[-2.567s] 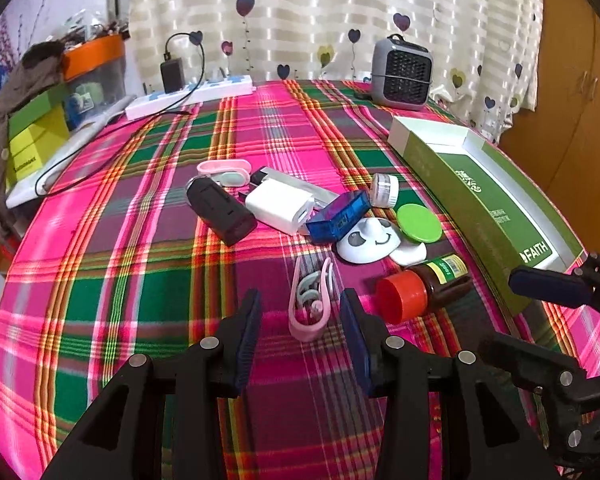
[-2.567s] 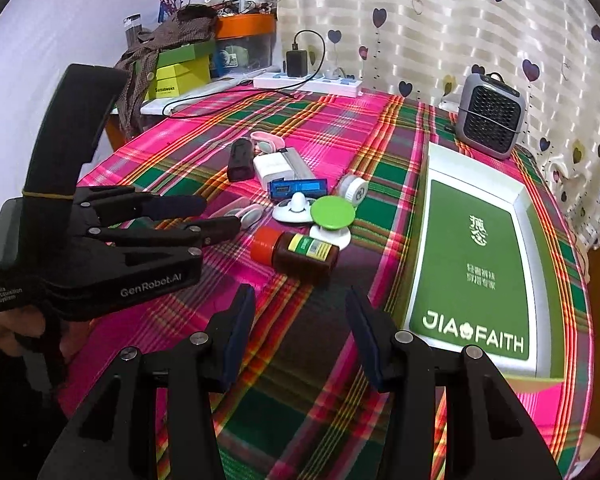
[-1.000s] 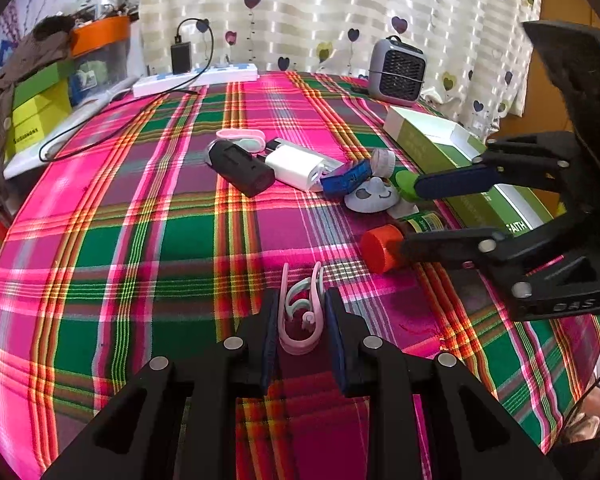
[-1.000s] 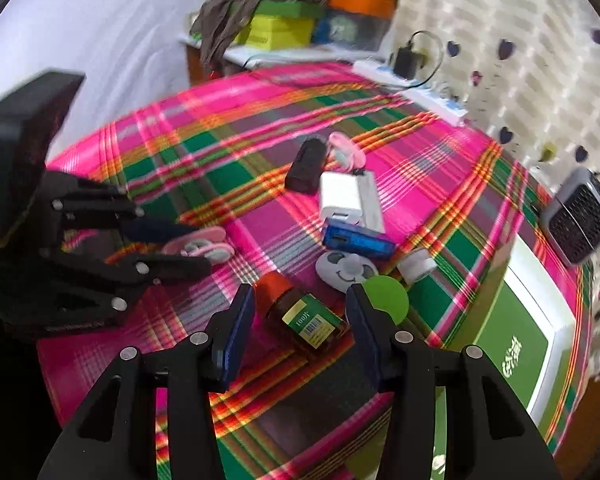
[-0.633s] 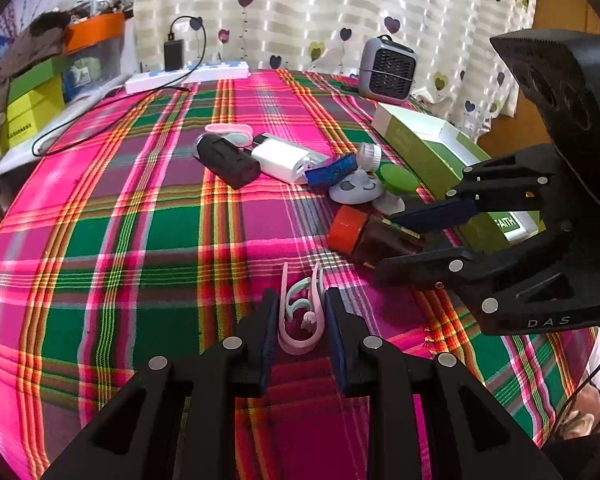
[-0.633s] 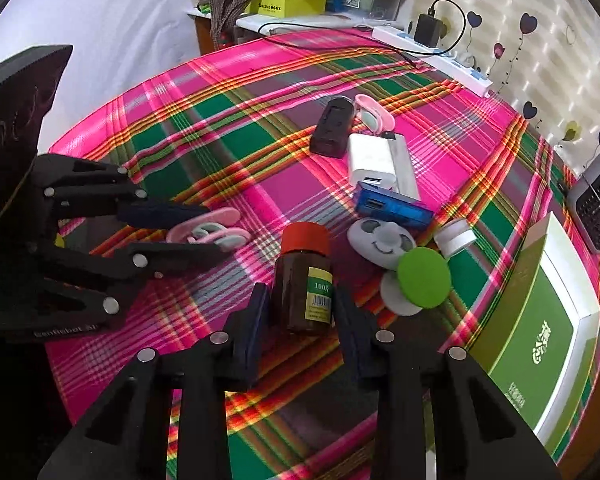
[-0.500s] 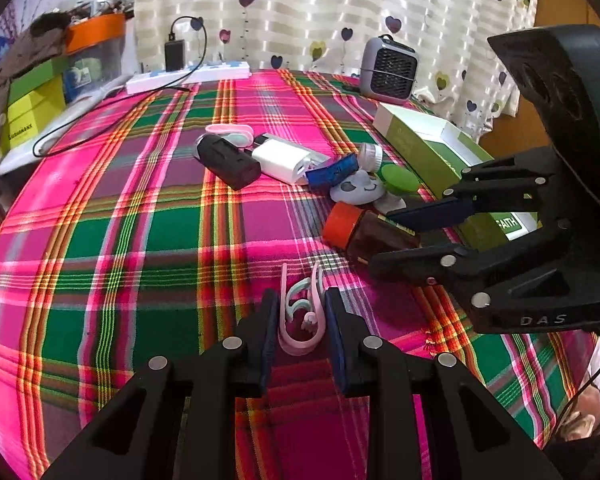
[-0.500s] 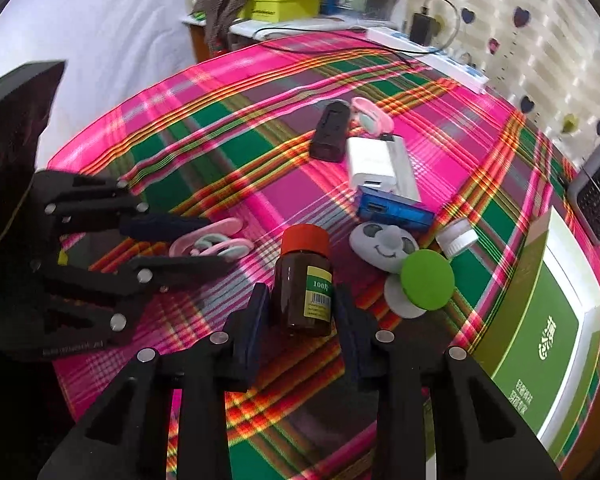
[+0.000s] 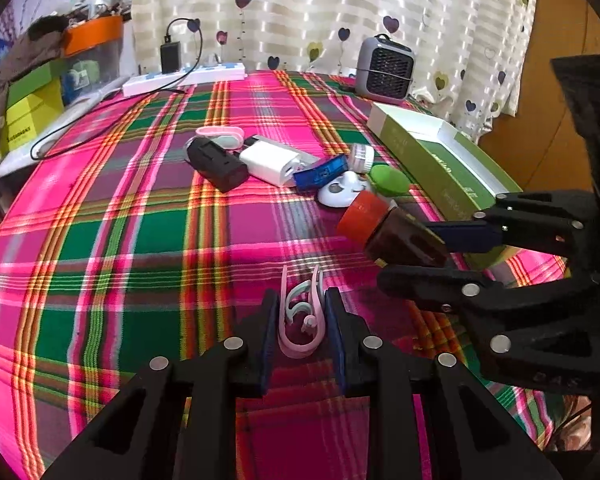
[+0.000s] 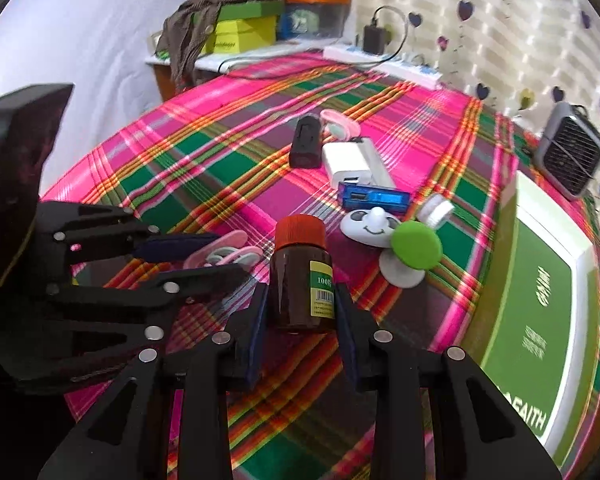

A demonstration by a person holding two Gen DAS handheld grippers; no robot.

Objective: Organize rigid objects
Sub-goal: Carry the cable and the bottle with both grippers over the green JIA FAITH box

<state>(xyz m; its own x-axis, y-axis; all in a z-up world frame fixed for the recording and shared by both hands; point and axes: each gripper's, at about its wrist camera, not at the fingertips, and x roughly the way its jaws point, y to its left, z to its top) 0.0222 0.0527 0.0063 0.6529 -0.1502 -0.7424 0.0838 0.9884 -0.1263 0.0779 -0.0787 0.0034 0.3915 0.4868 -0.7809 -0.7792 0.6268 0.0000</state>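
My left gripper (image 9: 301, 309) is shut on a pink earhook clip (image 9: 300, 320) and holds it above the plaid tablecloth; the clip also shows in the right wrist view (image 10: 224, 254). My right gripper (image 10: 302, 300) is shut on a brown bottle with a red cap (image 10: 302, 280), lifted off the cloth; the bottle shows in the left wrist view (image 9: 384, 228), to the right of my left gripper. A pile stays on the table: black case (image 9: 216, 162), white charger (image 9: 270, 162), blue USB device (image 9: 320, 168), white smiley piece (image 9: 342, 192), green lid (image 9: 388, 180), small white jar (image 9: 362, 156).
An open green and white box (image 10: 540, 288) lies at the table's right side. A grey fan heater (image 9: 384, 64) and a white power strip (image 9: 184, 78) stand at the far edge. Boxes and cloth are stacked beyond the left edge (image 9: 24, 116).
My right gripper closed on the brown bottle and lifted it off the cloth. My left gripper, shut on the pink clip since a second ago, has stayed nearly still.
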